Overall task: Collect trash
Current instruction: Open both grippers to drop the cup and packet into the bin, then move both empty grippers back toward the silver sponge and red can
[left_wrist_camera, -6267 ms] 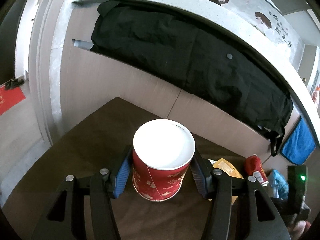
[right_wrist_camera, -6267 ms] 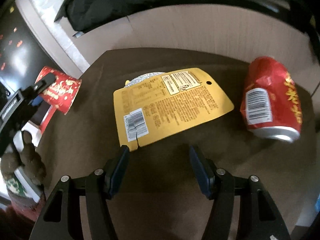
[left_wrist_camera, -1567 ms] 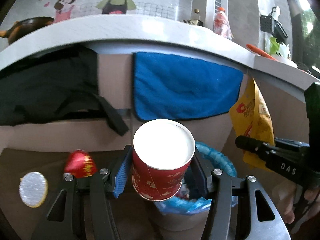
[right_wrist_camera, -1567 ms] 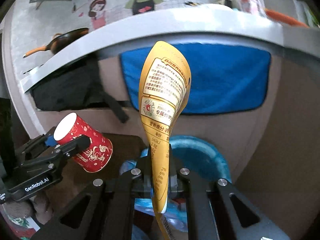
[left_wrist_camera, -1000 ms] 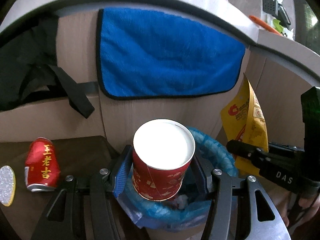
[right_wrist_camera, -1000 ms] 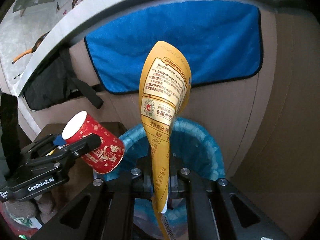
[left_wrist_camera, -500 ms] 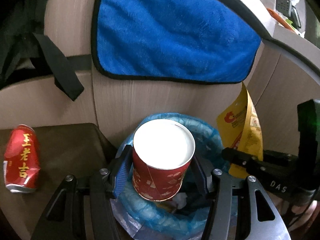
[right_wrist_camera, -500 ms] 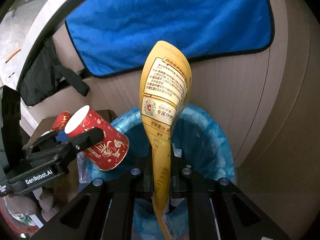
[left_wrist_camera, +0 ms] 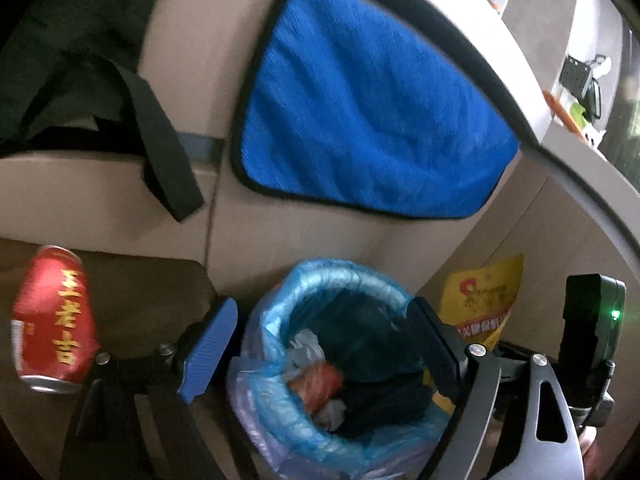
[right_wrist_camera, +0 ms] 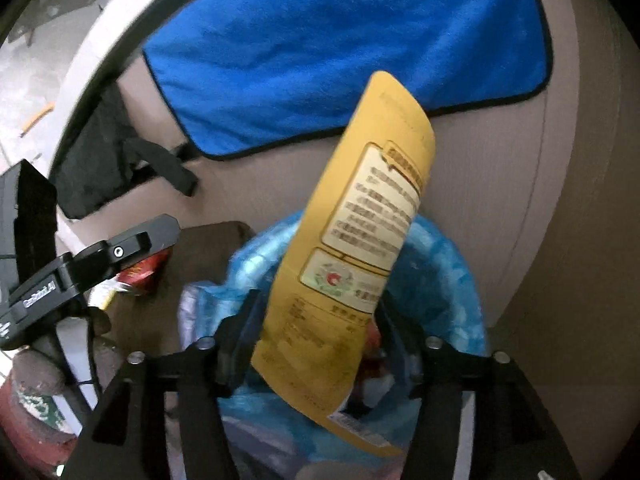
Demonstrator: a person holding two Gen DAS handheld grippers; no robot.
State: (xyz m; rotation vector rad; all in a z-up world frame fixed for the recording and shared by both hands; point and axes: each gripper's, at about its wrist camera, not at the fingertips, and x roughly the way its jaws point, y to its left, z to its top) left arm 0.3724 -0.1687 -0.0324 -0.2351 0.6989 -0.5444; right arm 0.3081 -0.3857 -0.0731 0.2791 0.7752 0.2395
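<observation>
My left gripper [left_wrist_camera: 324, 340] has just opened wide and empty over the crinkly blue-lined bin [left_wrist_camera: 340, 280] at lower centre. My right gripper [right_wrist_camera: 316, 336] has just opened too; the glossy yellow packet [right_wrist_camera: 360, 240] tilts loose between its jaws above the bin. A dented red can [left_wrist_camera: 52, 320] lies lower left.

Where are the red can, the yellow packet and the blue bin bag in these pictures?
red can [left_wrist_camera: 52, 316]: left wrist view, on its printed side.
yellow packet [right_wrist_camera: 356, 248]: right wrist view, on its label panel.
blue bin bag [left_wrist_camera: 332, 276]: left wrist view, on its rolled rim at the back.
</observation>
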